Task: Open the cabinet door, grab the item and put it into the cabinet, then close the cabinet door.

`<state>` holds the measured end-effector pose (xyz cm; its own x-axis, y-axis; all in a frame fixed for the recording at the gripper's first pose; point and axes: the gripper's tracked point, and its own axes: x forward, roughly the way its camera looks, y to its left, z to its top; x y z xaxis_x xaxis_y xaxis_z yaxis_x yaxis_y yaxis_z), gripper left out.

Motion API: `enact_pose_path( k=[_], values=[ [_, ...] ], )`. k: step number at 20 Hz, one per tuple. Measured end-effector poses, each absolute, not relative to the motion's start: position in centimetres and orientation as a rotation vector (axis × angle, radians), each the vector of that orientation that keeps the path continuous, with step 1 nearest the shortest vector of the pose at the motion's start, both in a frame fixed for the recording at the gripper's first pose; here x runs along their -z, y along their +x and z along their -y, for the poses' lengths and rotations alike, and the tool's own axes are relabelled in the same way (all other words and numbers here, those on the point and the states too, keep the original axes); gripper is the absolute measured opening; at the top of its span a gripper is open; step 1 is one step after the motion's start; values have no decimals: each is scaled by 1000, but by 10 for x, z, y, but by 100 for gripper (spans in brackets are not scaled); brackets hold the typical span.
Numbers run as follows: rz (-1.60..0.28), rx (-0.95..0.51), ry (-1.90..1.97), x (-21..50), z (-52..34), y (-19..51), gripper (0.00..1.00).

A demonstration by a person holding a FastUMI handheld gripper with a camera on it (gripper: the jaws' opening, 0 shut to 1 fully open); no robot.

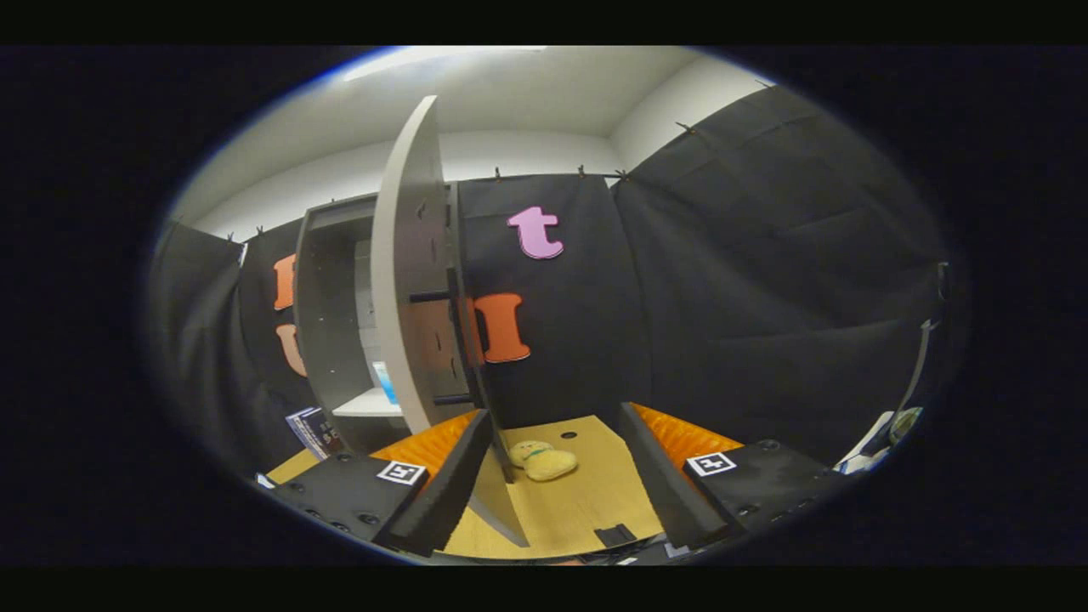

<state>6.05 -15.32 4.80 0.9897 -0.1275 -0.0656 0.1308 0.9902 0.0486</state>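
Gripper [557, 476] spread wide, fingers holding nothing. Cabinet [327, 323] stands ahead to the left on the wooden bench [586, 510], dark inside, with a pale shelf [367, 405] low down. Cabinet door [408, 280] swung open, seen edge-on, its lower edge reaching down between the fingers, close by the left one. Yellow plush toy [544, 460] lies on the bench between the fingers, just right of the door's edge, outside the cabinet.
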Motion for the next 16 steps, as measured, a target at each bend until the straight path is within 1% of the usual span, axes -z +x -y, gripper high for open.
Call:
enact_pose_path(
  k=[6,10,16],
  values=[
    [-35,137,64,-58,172,97,96],
    [-39,126,76,-58,170,102,95],
    [-10,257,-76,-67,157,90,93]
  ],
)
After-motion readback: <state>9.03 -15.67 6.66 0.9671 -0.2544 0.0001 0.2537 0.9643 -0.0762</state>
